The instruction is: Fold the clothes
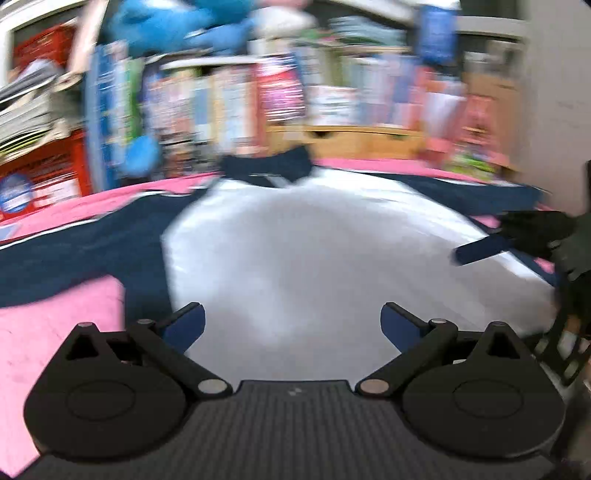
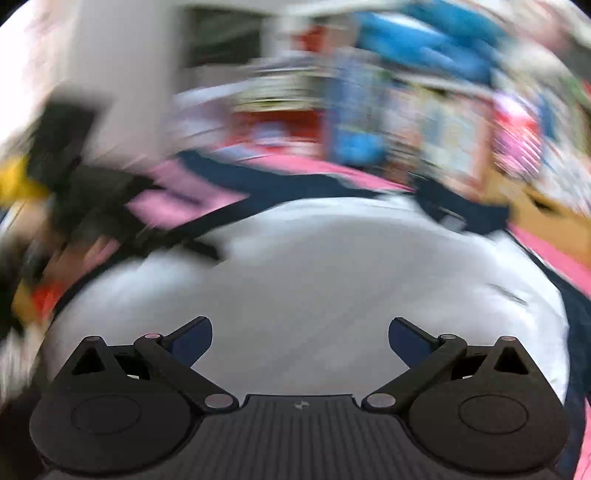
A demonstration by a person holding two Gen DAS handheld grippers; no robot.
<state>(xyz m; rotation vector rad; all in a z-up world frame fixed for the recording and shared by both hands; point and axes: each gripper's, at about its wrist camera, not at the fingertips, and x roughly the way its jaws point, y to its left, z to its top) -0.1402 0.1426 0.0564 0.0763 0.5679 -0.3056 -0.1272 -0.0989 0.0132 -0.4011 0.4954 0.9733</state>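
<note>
A white shirt (image 1: pixel 306 251) with navy sleeves (image 1: pixel 92 243) and a navy collar (image 1: pixel 266 168) lies spread flat on a pink surface (image 1: pixel 48 343). My left gripper (image 1: pixel 293 325) hovers open over the shirt's lower hem, nothing between its fingers. The right gripper (image 1: pixel 476 251) shows at the right edge of the left wrist view, over the shirt's right side. In the right wrist view the same shirt (image 2: pixel 314 273) fills the middle, and my right gripper (image 2: pixel 301 338) stands open above it. The left gripper (image 2: pixel 110 214) appears as a dark blur at the left. Both views are motion-blurred.
Shelves packed with colourful books (image 1: pixel 229 103) and a blue plush toy (image 1: pixel 177 26) stand behind the pink surface. A wooden box (image 1: pixel 362 140) sits at the far edge. Red crates (image 1: pixel 48 177) are at the left.
</note>
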